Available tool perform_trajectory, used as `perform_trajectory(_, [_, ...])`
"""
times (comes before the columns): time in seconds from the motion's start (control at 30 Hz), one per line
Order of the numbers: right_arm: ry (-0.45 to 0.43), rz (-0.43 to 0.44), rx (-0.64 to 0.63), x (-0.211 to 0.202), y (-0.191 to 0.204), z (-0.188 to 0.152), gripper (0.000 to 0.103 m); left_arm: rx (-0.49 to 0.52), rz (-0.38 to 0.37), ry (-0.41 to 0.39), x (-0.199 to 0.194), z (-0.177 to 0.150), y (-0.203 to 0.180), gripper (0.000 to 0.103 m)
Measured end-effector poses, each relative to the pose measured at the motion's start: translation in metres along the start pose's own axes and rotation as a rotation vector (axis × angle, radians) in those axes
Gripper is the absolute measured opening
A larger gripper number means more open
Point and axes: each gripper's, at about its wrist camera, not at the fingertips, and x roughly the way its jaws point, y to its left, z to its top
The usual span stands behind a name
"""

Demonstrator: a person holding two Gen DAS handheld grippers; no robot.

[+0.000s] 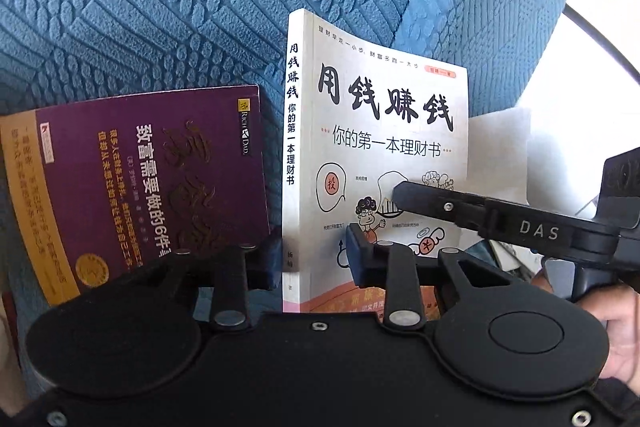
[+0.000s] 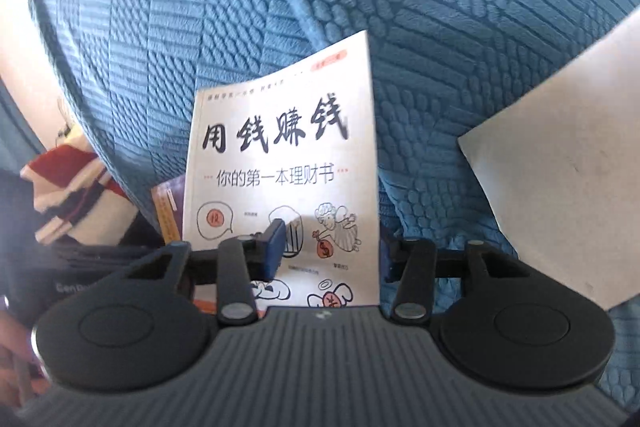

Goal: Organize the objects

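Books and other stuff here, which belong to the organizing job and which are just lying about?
In the job:
white book
purple book
left gripper
right gripper

Lying about:
blue textured cushion
white sheet
striped cloth

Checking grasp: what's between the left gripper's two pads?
The white book, spine side, stands between the left gripper pads; left wrist view shows it. Purple book sits outside.

Blue quilted cover (image 1: 160, 7) filling most of both views, embossed in woven and pebbled patches. White sheet (image 2: 560, 163) lying on it at the right of the right wrist view, one corner toward the middle. Striped red, white and dark cloth (image 2: 68, 195) bunched at the left edge. Thin dark cable (image 1: 600, 43) curving across the bright upper right of the left wrist view.
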Motion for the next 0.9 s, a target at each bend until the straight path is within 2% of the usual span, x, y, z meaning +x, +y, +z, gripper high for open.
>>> perform_trajectory(0.23, [-0.006,0.028,-0.023,-0.01,0.009,0.009,0.035,-0.06,-0.014,-0.073,-0.024,0.002,0.001,0.025])
perform_trajectory(0.33, [-0.011,0.04,-0.041,-0.018,0.013,0.012,0.033,-0.024,-0.005,-0.12,-0.037,0.007,-0.003,0.024])
perform_trajectory(0.47, [-0.023,0.061,-0.058,-0.031,0.02,0.017,0.032,-0.069,-0.035,-0.163,-0.053,0.012,-0.002,0.024])
perform_trajectory(0.6, [-0.053,0.071,-0.092,-0.049,0.029,0.024,0.032,-0.08,-0.064,-0.19,-0.067,0.013,-0.008,0.024])
perform_trajectory(0.7, [-0.071,0.085,-0.068,-0.067,0.031,0.033,0.029,-0.102,-0.094,-0.2,-0.082,0.012,-0.018,0.024])
perform_trajectory(0.9, [-0.081,0.09,-0.062,-0.104,0.045,0.043,0.028,-0.114,-0.093,-0.196,-0.119,0.013,-0.043,0.024])
